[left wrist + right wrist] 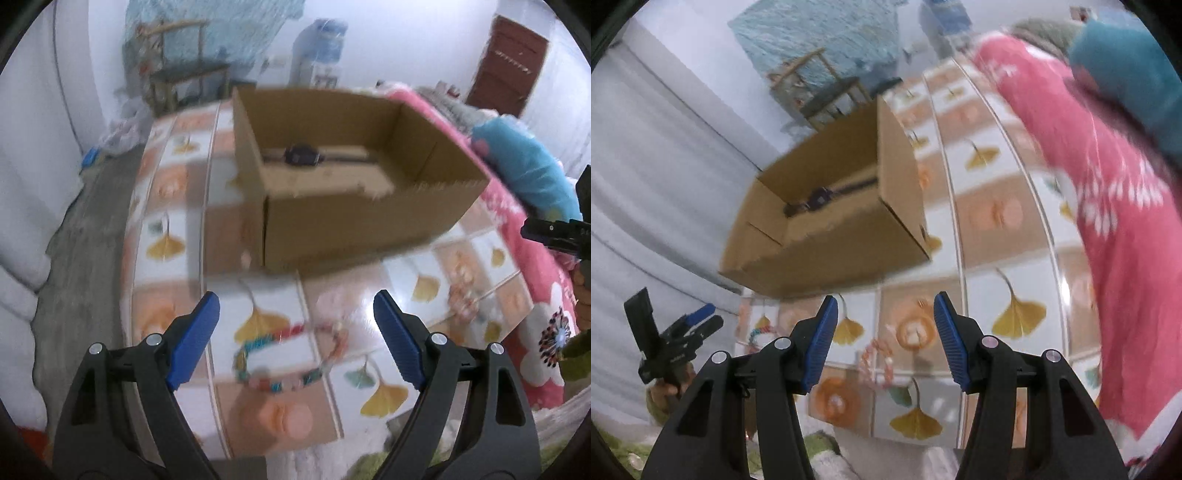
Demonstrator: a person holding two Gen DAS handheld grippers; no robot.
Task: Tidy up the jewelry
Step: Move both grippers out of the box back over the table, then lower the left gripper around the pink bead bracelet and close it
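My left gripper [295,314] is spread wide with nothing between its blue pads [194,341]. Just ahead of it and a little below the gap, a bracelet of teal, red and white beads [284,360] lies in a loop on the patterned tablecloth [166,206]. My right gripper [884,325] is also open, about half as wide, and holds nothing. Near its fingertips a pink-and-white beaded bracelet [877,363] lies on the cloth — slightly left of the middle of the gap, not touching either pad. Both views are blurred, so I cannot make out the beads any finer. Farther back stands an open cardboard box [354,210], and inside it, on the bottom toward the far wall, lies a dark wristwatch [301,155] with its strap stretched out flat. Beyond the table edge on my right is a pink flowered blanket [1123,236].
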